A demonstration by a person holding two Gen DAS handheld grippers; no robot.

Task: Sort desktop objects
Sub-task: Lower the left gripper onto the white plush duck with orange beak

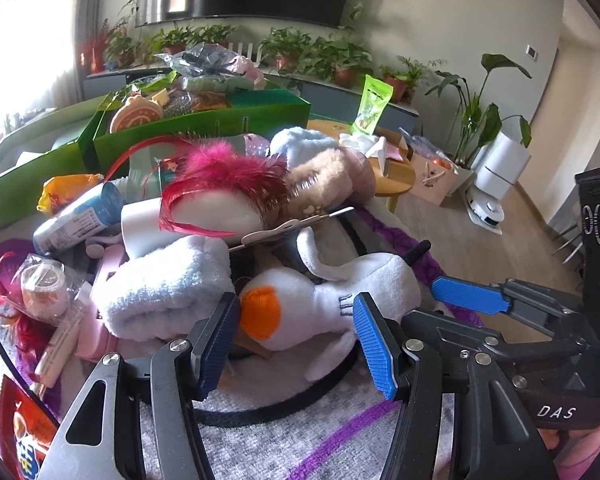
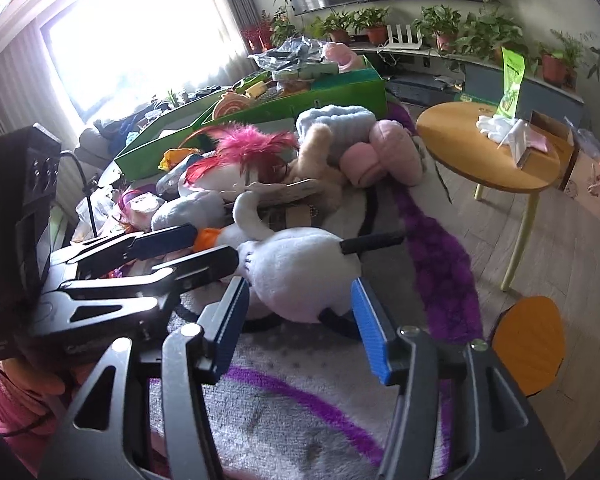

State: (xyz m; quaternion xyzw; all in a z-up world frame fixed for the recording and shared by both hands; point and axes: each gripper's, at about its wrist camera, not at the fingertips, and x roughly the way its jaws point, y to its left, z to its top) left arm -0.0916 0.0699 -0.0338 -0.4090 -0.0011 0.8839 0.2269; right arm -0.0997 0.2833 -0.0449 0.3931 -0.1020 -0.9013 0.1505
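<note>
Heads up, the thing most likely to bite you here is the white plush goose toy with the orange beak (image 1: pixel 324 300): you're working both tools around it at once, and I'd guess that if one closes on loose fur while the other pulls, it's going to slip out or drag its neighbours along. The black cord (image 1: pixel 260 412) looping on the rug just in front of the goose looks ready to snag a finger, and the flat card on a stick (image 1: pixel 296 224) lying just behind the goose could slide off if you're lifting fast. The fluffy white rolled towel (image 1: pixel 160 288) is pressing against the goose's beak side, so it may be coming up too. Your left gripper (image 1: pixel 296 344) is sitting about half open, straddling the goose's head with the orange beak just beside one pad, and I can't see either pad actually squeezing it. Your right gripper (image 2: pixel 300 328) is standing open to a medium gap at the goose's rounded body end, the fabric between the fingers but not pinched as far as I can tell. The goose itself is lying on the grey and purple rug (image 2: pixel 300 412), at the near edge of the toy pile, well short of the green cardboard boxes (image 2: pixel 340 92) beyond the goose.
</note>
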